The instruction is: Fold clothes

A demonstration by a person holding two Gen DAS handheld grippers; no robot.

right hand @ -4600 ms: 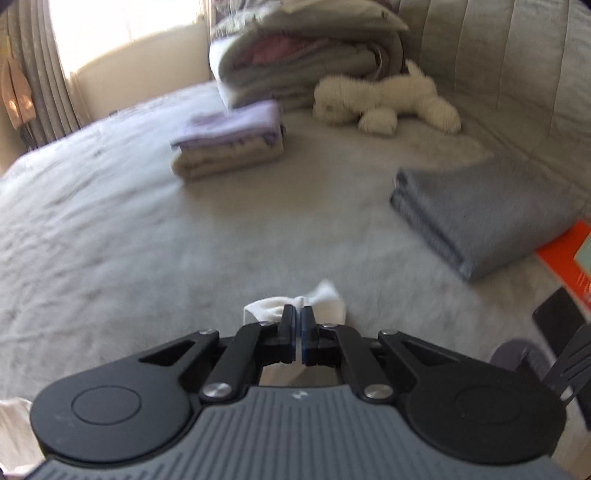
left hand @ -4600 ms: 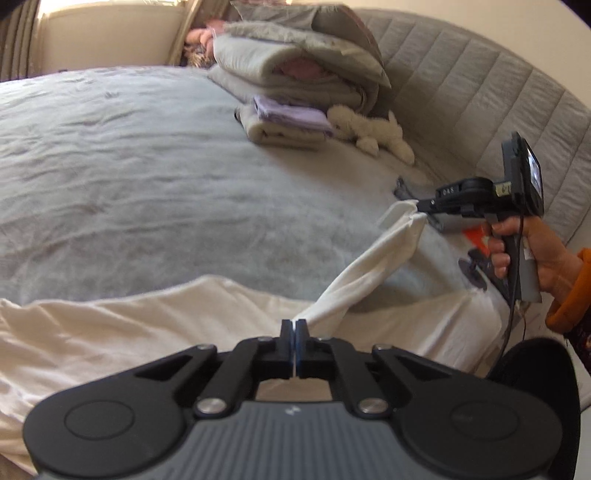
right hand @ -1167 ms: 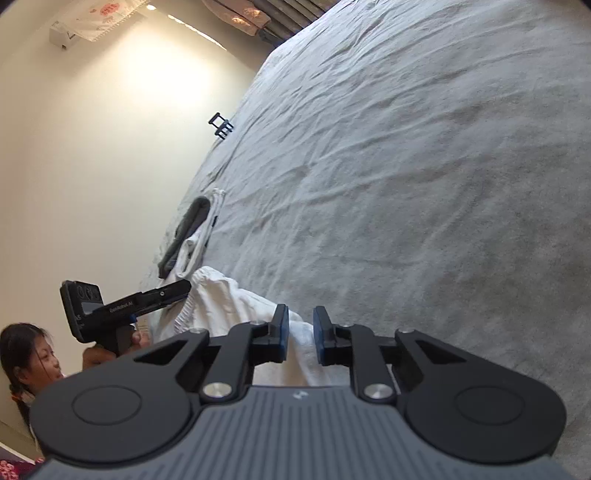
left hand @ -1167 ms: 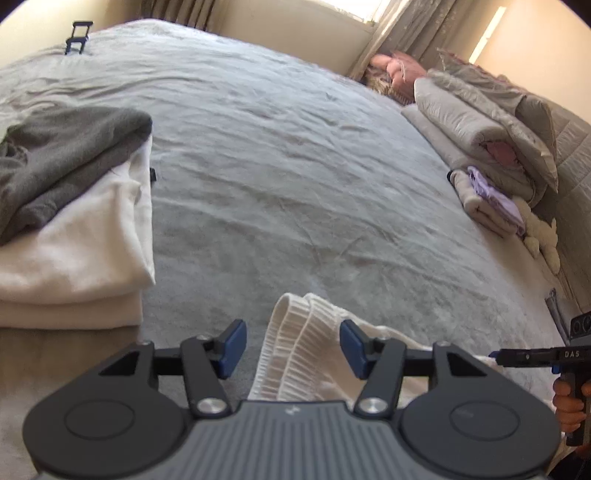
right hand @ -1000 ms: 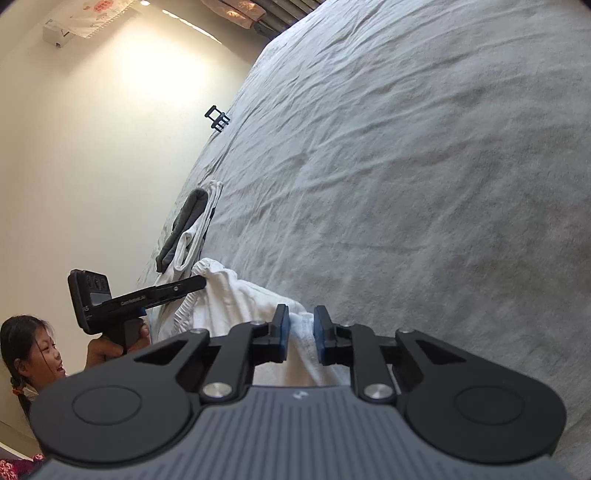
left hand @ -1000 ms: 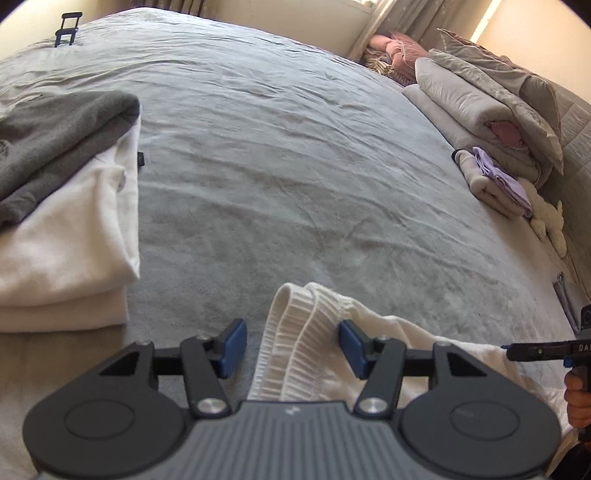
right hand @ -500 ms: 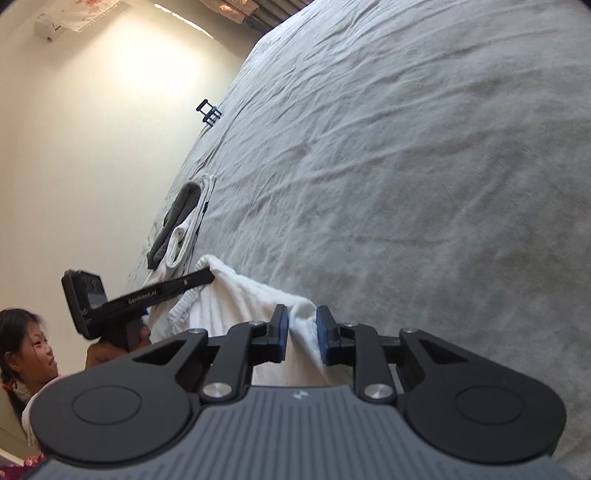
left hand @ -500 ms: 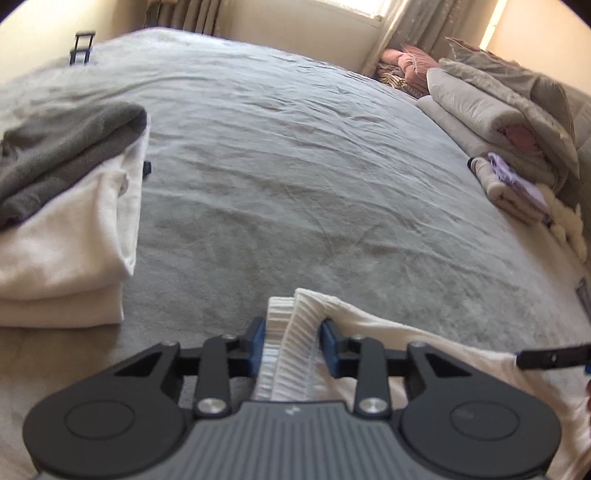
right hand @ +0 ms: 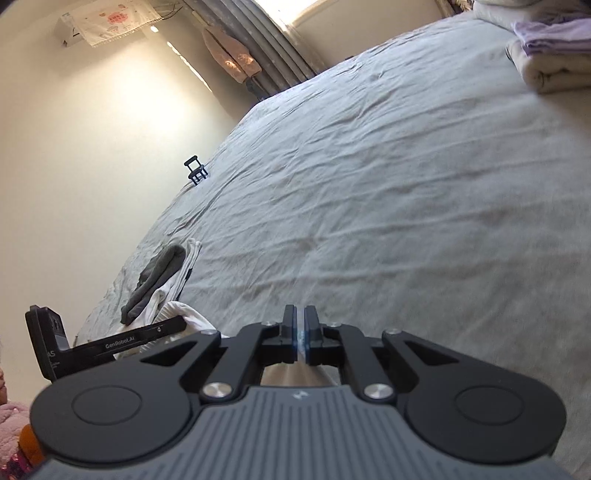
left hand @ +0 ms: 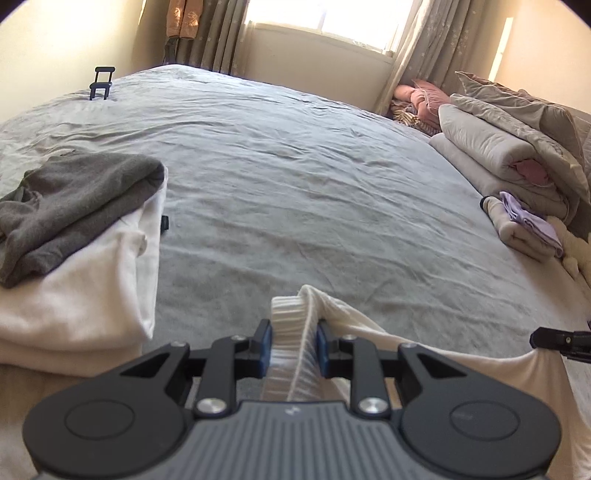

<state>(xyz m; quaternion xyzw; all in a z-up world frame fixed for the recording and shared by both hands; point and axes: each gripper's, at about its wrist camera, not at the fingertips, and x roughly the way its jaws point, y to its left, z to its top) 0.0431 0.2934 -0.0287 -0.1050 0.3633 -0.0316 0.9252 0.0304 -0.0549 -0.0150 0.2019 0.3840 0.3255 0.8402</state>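
At the near edge of the grey-sheeted bed (left hand: 295, 184), both grippers have just closed: the left gripper (left hand: 291, 349) clamps the cream garment's ribbed waistband (left hand: 291, 314); the right gripper (right hand: 299, 334), almost fully closed, pinches its fabric. Folded lilac and beige clothes (left hand: 524, 225) lie at the far right edge; the cream garment and a loose grey-and-white pile (left hand: 74, 236) remain unfolded.

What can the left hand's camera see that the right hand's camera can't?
Only the left camera shows the window, the rolled bedding and the left gripper pinching the white garment's ribbed edge. Only the right camera shows the wall poster and the right gripper, shut on white cloth. Both show the grey bed cover, the small black stand, the grey top lying on folded white clothes, and the purple folded pile.
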